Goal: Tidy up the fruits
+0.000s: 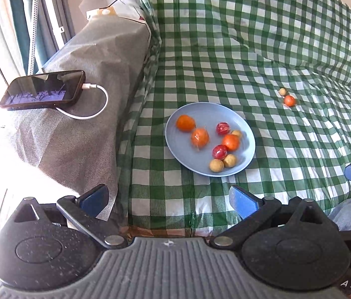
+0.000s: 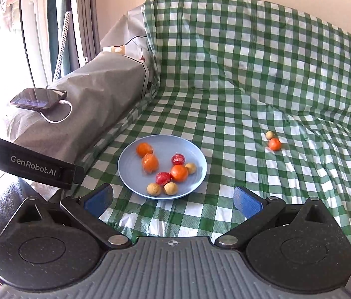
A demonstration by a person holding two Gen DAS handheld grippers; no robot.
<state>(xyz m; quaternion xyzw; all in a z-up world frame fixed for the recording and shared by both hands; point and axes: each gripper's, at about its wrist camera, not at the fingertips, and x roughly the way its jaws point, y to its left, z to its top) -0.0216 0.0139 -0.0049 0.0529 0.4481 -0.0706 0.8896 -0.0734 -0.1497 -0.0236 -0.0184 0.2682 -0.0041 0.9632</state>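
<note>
Both grippers, left and right, spread wide, empty; fruit plate lies just ahead between right jaws.

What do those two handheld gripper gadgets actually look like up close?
Each is alike: the left gripper and right gripper have blue finger pads on black linkage arms, round black pivot housings and a ribbed grey body. One black side bar reads "GenRobot.AI".

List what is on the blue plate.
On the blue plate: three orange fruits, two red ones, three small tan ones. One tan fruit is partly hidden behind an orange.
</note>
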